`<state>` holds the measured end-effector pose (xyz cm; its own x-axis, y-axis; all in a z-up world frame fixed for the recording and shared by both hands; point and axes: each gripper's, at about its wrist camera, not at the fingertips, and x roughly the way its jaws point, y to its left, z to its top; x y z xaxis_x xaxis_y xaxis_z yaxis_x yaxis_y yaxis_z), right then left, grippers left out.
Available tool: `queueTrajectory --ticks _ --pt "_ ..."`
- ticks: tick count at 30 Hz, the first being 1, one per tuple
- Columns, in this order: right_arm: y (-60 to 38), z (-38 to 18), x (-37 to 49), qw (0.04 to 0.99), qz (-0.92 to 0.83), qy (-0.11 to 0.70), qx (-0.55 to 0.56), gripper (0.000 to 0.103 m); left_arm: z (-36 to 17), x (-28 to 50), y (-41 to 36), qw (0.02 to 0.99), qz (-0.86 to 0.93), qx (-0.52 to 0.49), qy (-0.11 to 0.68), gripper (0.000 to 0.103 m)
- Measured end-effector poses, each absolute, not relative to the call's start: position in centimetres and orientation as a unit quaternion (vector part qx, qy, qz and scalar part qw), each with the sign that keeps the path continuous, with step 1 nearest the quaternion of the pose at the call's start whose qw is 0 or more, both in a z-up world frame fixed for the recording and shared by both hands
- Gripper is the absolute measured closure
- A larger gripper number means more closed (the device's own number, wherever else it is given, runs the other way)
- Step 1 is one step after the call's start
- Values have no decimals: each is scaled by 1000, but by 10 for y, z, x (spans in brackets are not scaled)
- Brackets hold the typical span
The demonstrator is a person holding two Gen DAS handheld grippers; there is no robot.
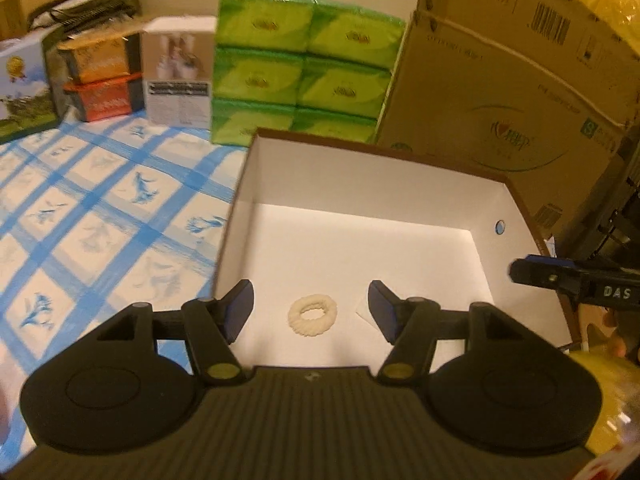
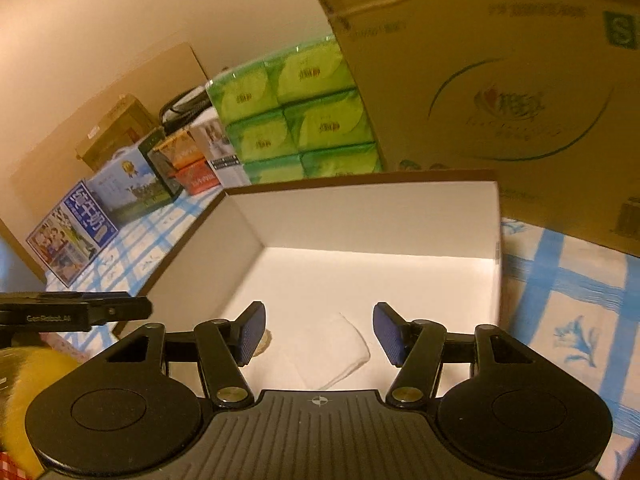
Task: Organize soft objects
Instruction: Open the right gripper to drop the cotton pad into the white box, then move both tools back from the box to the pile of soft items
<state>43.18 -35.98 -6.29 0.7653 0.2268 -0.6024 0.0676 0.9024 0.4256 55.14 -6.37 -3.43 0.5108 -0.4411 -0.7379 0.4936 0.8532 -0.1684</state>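
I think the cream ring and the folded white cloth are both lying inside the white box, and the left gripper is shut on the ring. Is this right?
Not quite. The left gripper is open, not shut on the cream ring; the left wrist view shows the ring lying free between its spread fingers. The rest holds: ring and folded white cloth both lie inside the white box.

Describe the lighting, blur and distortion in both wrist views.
Left wrist view: warm yellowish light, fisheye bending of the brown cardboard carton, soft blur on the green tissue packs; the cream knitted ring reads fairly sharp. Right wrist view: same warm cast, shadowed left wall in the white open box, blurred carton print.
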Motion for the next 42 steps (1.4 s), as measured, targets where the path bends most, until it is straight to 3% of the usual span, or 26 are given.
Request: queueTrajectory --ticks 19,21,24,42 --pt "-345 14 287 935 59 291 193 43 66 390 3 909 -228 -6 349 43" --pt "-340 20 271 937 70 283 190 39 74 366 7 912 -223 -8 343 43" --pt "-331 27 245 940 89 272 186 35 81 336 14 914 -218 -18 342 43" --pt "-290 30 146 936 136 286 155 34 84 176 34 939 -124 -23 320 43"
